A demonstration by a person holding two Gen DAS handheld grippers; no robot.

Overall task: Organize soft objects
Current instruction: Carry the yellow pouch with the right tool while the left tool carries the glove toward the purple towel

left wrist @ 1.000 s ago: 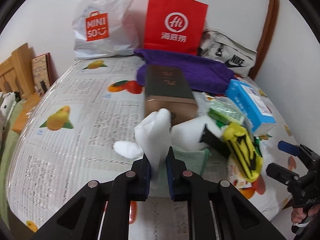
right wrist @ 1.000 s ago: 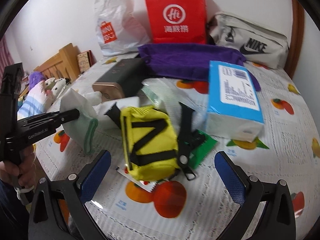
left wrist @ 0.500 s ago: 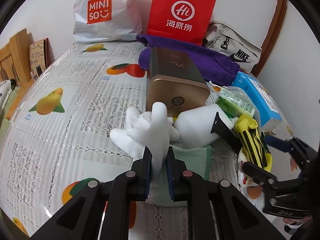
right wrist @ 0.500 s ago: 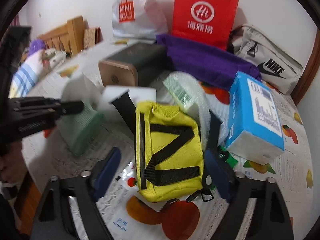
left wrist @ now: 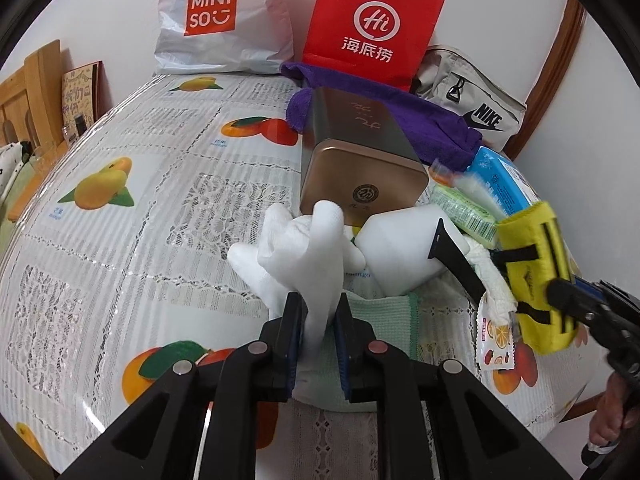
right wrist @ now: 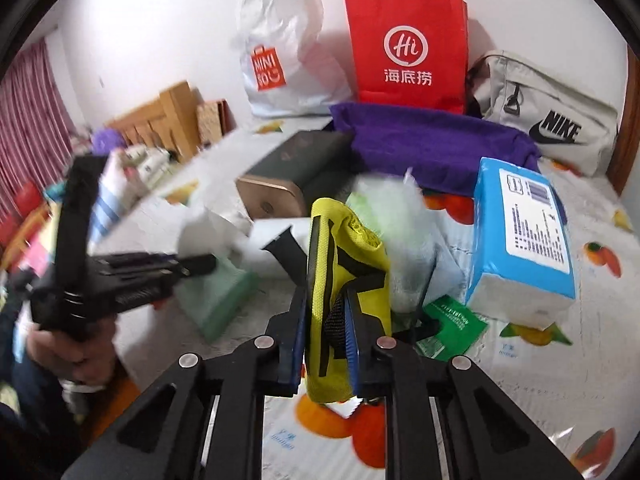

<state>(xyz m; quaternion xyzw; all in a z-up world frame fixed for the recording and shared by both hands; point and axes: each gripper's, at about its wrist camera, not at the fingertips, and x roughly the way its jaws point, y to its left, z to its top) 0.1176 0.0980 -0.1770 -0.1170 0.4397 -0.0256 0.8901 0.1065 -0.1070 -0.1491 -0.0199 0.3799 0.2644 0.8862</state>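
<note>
Your left gripper [left wrist: 318,320] is clamped on the white glove [left wrist: 308,248], which stands up from between the pads with its fingers spread above the table [left wrist: 120,240], in front of the bronze tin [left wrist: 360,168]. The jaws are easing apart slightly, yet the pads press the fabric. A green cloth [left wrist: 380,320] lies just behind the fingertips.

Your right gripper [right wrist: 326,324] is closing on the yellow pouch [right wrist: 344,264]; the pouch sits squeezed between the blue pads, tilted on edge, its black straps crossing its face.

At the back, the white bag [left wrist: 224,16] reads "MINISO", the red paper bag [left wrist: 372,28] shows "Hi" with Chinese characters, and the grey bag [left wrist: 476,108] says "NIKE". The blue tissue pack [right wrist: 524,236] carries a printed label, too small to read.
</note>
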